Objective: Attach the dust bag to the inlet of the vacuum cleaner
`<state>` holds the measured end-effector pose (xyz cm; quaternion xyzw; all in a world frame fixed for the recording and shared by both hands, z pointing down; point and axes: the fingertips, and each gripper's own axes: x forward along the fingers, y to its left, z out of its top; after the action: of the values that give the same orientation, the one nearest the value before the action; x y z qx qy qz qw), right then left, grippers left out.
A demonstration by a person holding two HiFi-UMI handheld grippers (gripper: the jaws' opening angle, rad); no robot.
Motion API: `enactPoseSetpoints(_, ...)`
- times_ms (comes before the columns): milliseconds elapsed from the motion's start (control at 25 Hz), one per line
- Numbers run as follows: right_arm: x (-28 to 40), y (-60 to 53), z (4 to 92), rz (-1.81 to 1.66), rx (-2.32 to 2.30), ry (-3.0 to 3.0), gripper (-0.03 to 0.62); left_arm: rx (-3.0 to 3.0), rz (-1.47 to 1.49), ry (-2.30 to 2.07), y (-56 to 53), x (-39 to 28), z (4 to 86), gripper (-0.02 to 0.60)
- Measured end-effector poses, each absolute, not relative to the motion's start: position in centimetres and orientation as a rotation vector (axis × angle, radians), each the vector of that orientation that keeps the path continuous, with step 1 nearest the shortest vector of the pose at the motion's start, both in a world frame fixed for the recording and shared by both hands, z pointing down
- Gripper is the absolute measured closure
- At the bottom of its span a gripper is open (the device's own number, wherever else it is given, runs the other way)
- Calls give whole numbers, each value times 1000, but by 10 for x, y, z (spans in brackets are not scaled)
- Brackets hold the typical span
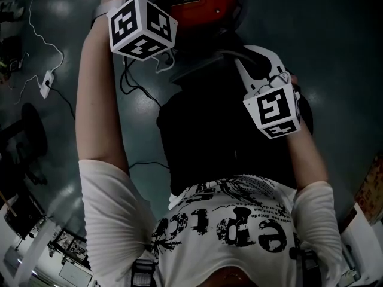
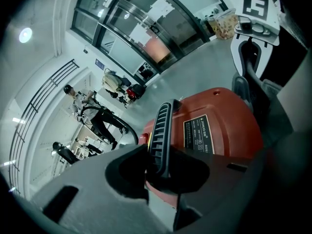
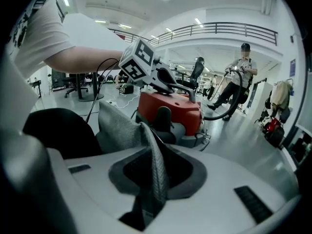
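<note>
Gripping the vacuum (image 2: 219, 126) by its handle (image 2: 161, 130) with the left gripper (image 2: 158, 167), jaws partly closed and pressing on it. Pinching a fold of the bag (image 3: 122, 128) in the right gripper (image 3: 153, 179), jaws nearly together. Holding the bag on the near side of the vacuum, not yet joining it; finding the inlet and fitting the bag probably remaining.

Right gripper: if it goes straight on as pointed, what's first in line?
The grey dust bag pinched in the right gripper; beyond it, probably the red vacuum cleaner, depth unclear.
</note>
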<state>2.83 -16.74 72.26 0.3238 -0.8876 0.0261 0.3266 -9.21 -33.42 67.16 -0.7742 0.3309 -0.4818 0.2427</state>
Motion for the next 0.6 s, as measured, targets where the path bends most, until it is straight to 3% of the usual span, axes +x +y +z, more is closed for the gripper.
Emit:
enactPoseSetpoints(480,31,-170,722,130,892,-2316,533,-2086,-1243,934,-336,-91,668,482)
enactPoseSetpoints(600,35,-170,718,145,970,-2316,493,-2060,-1206,1058,-338,-96,660,442)
